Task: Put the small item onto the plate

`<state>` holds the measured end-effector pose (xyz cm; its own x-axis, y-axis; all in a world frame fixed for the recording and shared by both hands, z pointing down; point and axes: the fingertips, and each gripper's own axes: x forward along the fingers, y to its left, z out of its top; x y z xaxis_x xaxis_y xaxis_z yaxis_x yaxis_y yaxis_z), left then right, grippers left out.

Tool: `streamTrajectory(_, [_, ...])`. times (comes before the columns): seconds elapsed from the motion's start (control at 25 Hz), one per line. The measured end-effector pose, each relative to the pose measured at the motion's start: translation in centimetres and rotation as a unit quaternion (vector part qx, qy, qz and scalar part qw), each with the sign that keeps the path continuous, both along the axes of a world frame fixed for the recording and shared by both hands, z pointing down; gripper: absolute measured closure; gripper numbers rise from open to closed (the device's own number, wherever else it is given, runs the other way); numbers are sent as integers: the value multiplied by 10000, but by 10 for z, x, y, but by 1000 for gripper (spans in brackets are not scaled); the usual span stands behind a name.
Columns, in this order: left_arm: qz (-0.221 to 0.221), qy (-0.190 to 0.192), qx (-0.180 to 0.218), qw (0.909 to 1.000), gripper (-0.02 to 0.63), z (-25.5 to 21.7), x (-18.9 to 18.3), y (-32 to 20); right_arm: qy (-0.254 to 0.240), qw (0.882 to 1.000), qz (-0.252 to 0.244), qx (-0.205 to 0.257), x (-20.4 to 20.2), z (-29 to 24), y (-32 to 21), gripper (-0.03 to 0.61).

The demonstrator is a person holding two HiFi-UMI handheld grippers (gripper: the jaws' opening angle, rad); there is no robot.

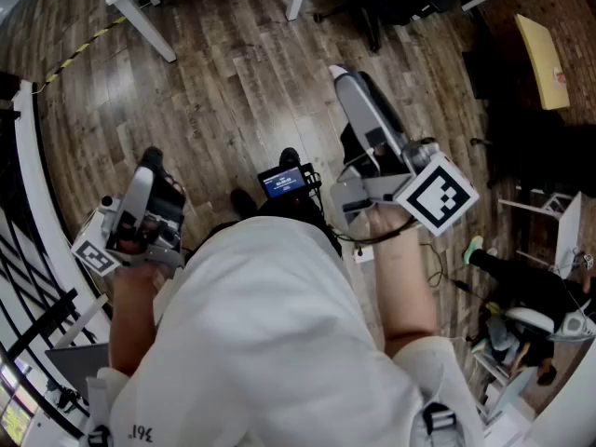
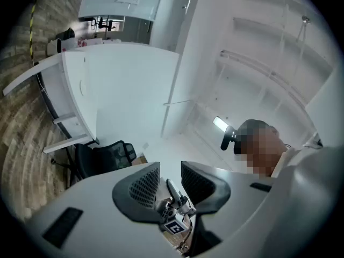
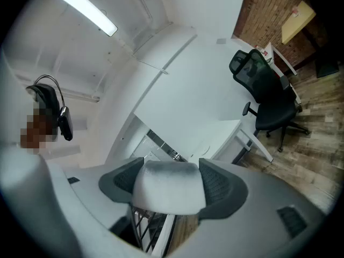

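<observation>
Small white item (image 3: 168, 190), a rounded block with a grey upper edge, fills the gap of the right tongs (image 3: 171, 168) in the right gripper view; both ribbed pads press on its sides, low in the centre of the frame. Behind it a white bench (image 3: 226, 128) and a black office chair (image 3: 266, 98) stand on a wooden floor (image 3: 312, 122) at the right. In the left gripper view the left tongs (image 2: 170, 179) stand slightly apart with nothing gripped; through the gap, lower centre, the right tongs (image 2: 174, 219) show with their marker cube (image 2: 176, 226). In the head view a person in white holds the left tongs (image 1: 149, 166) at centre left and the right tongs (image 1: 345, 77) at upper centre, both above the wooden floor (image 1: 233, 82); the item cannot be made out there.
</observation>
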<state>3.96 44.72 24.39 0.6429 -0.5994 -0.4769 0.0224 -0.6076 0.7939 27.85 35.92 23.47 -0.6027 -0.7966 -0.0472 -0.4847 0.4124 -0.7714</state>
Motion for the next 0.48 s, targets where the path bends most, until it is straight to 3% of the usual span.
streamTrajectory(0.48, [64,10,-25,10000,495,0,7,-2,-226,9994,-238,-88,-8,-2,-2,264])
